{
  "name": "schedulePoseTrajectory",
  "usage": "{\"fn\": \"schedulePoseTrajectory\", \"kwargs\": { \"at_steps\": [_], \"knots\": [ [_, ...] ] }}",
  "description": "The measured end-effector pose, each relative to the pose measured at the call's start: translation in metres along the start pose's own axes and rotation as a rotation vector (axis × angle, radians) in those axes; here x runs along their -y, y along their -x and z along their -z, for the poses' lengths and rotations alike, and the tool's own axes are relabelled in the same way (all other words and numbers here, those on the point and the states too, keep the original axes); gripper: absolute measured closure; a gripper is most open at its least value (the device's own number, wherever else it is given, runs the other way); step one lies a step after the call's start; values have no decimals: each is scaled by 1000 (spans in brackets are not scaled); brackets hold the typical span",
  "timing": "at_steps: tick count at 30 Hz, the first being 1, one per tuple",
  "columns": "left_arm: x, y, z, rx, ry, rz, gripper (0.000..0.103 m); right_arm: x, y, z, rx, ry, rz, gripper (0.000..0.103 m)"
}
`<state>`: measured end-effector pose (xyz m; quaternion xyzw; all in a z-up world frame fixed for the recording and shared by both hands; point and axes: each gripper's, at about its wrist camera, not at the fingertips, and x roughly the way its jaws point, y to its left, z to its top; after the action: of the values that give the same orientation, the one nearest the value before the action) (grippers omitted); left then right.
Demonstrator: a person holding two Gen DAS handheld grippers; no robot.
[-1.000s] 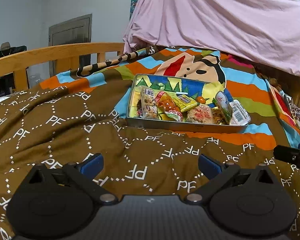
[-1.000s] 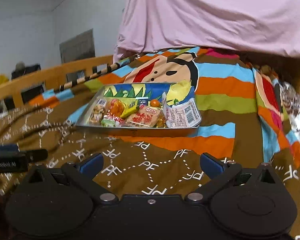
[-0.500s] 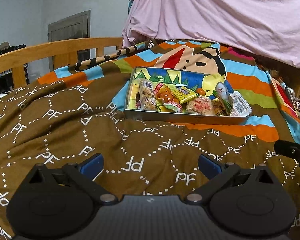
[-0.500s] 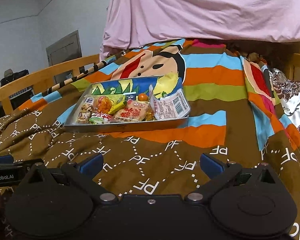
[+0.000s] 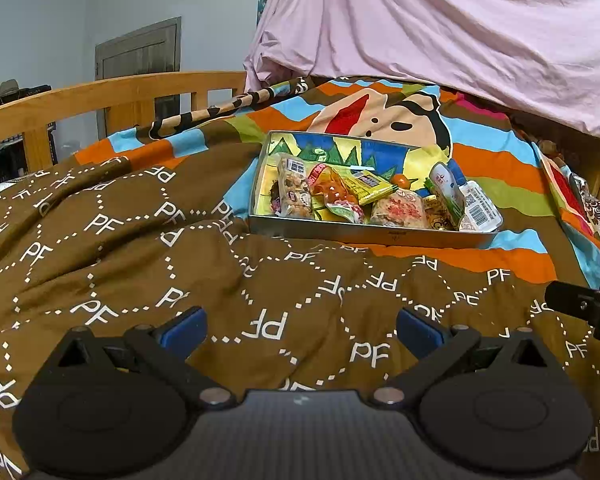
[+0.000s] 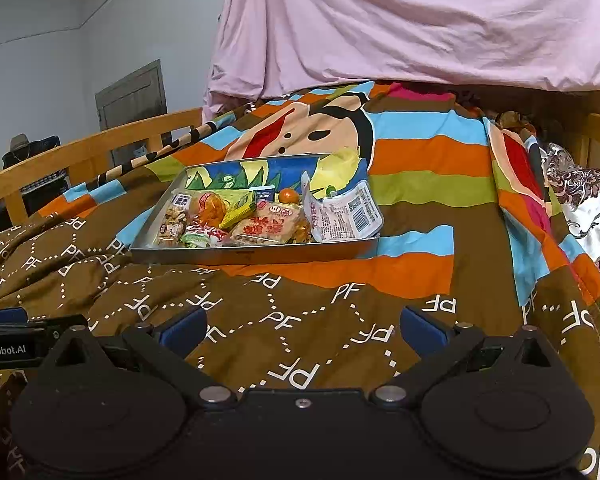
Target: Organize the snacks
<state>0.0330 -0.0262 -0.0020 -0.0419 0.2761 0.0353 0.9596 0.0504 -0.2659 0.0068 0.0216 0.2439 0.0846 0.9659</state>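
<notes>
Nearest the cameras, the left gripper [image 5: 300,326] and the right gripper [image 6: 302,326] hover side by side over a rumpled brown quilt [image 5: 140,264], each with its blue-padded fingers spread wide and nothing between them. Both are well short of the snacks.

Farther up the bed, a shallow metal tray [image 6: 256,257] sits on the soft bedding where the brown quilt meets a striped cartoon blanket [image 6: 416,184]. It holds the task's goods in a loose heap: a clear nut-bar pack [image 5: 294,192] at the left end, an orange-and-red packet [image 5: 334,192] and a yellow wrapper [image 5: 374,187] in the middle, a rice-cracker pack [image 6: 266,226] toward the near wall, a small orange fruit [image 6: 289,195] behind it, and a white barcoded pouch [image 6: 350,212] propped up at the right end, leaning over the tray's edge.

The risks appear to lie in that footing. The tray rests on yielding cloth, so a downward push from either gripper could tip it or slide it and spill the pile. The propped pouch looks ready to topple off the right side if nudged. The packets overlap, so a pinch may catch two wrappers at once or crush the crackers. The round fruit could roll.

Beyond stand a wooden bed rail [image 5: 112,96] and a draped pink sheet [image 6: 420,20].
</notes>
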Motion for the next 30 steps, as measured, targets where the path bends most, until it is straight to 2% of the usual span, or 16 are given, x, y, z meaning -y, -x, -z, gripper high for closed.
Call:
{"fn": "schedulePoseTrajectory", "kwargs": {
  "at_steps": [18,27,30],
  "knots": [
    [2,1,0,-13,11,4,0,-1,-1,0,-1,-1,0,1],
    [-2,-5,-1,-84,25,-7,0,-1,-1,1,-2,3,-1,1],
    [-4,-5,0,-85,37,2,0,-2,-1,2,-4,8,-2,1]
  ]
}}
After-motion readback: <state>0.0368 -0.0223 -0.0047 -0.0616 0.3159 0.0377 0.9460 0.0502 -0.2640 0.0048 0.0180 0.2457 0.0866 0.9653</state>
